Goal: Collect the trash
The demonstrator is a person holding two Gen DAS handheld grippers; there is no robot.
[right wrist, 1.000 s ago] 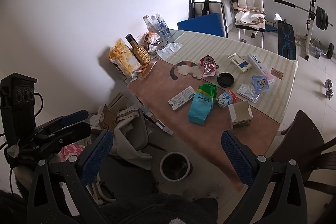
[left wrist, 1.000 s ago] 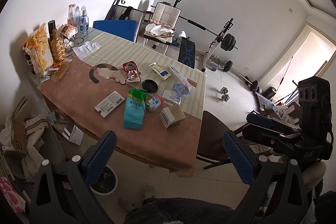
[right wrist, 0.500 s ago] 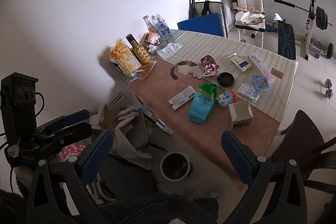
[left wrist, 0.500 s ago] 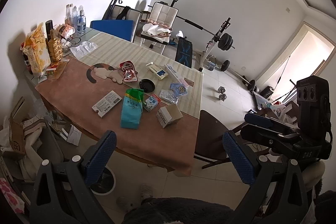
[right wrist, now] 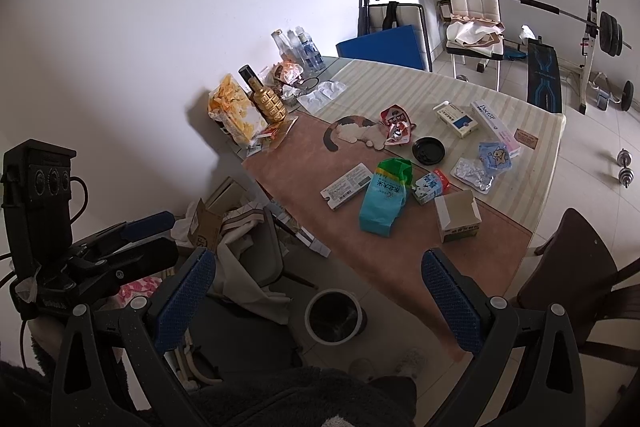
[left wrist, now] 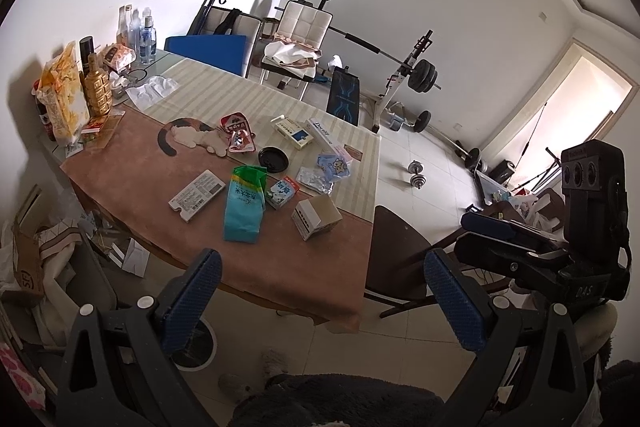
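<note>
Trash lies scattered on the table [left wrist: 152, 163]: a teal bag [left wrist: 243, 205] [right wrist: 382, 199], a flat white box [left wrist: 196, 195] [right wrist: 346, 186], a small milk carton [left wrist: 282, 191] [right wrist: 430, 185], an open cardboard box [left wrist: 316, 217] [right wrist: 458, 217], a black lid [left wrist: 273, 159] [right wrist: 428, 149], a foil wrapper [left wrist: 314, 179] and red wrappers [left wrist: 238, 135]. A round bin [right wrist: 334, 315] [left wrist: 196, 347] stands on the floor by the table's near edge. My left gripper [left wrist: 320, 301] and right gripper [right wrist: 316, 301] are both open, empty, held well back from the table.
Bottles [left wrist: 140, 31], a gold bottle [left wrist: 97, 91] and a snack bag [left wrist: 64, 95] stand at the table's far left. A dark chair [left wrist: 400, 259] stands at the table's right. Cardboard and cloth clutter [right wrist: 224, 227] lies on the left floor. Weight bench [left wrist: 400, 83] behind.
Both grippers have shifted only slightly; the table sits a little further left in the left wrist view. Both stay open and empty.
</note>
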